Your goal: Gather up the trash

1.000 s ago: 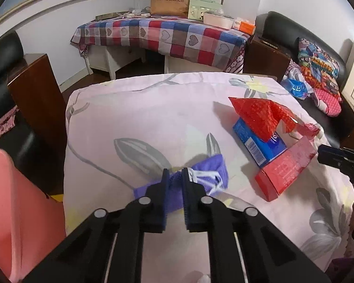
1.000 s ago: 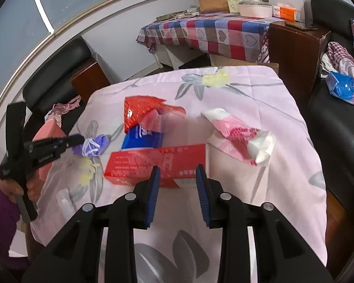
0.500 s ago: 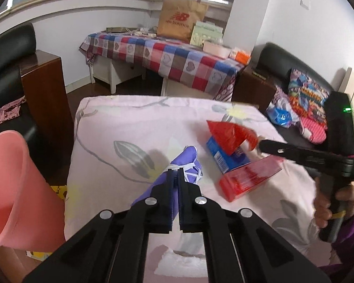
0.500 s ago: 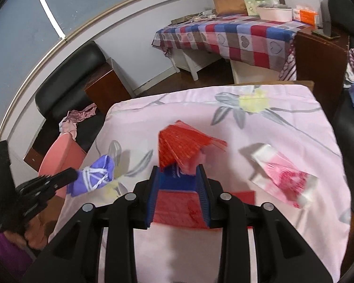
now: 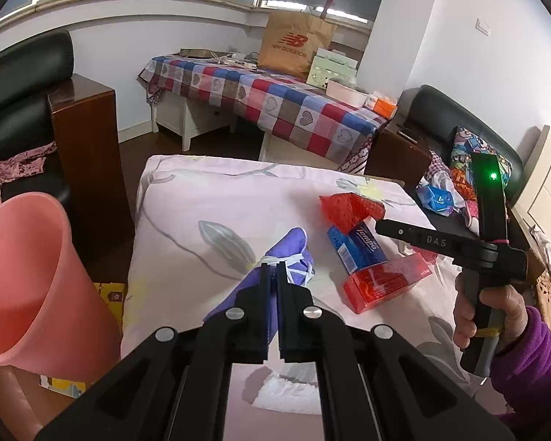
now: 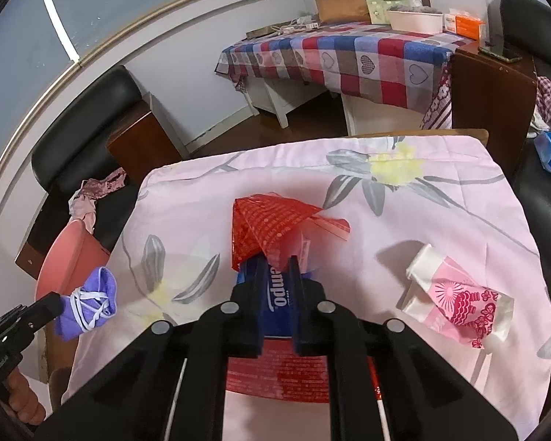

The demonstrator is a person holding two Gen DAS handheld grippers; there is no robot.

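My left gripper is shut on a purple face mask and holds it lifted above the pink floral table cover. The mask also shows in the right wrist view, held near the pink bin. My right gripper is open, its fingers on either side of a blue Tempo tissue pack. The pack lies between a red crumpled wrapper and a red box. In the left wrist view the right gripper hovers over the pack.
A pink and white wrapper lies at the table's right. The pink bin stands off the table's left edge. A white tissue lies near the front edge. A checkered table and black sofas stand behind.
My left gripper has lifted the purple mask off the cover and drawn back. My right gripper has moved forward from over the red box to straddle the blue tissue pack.
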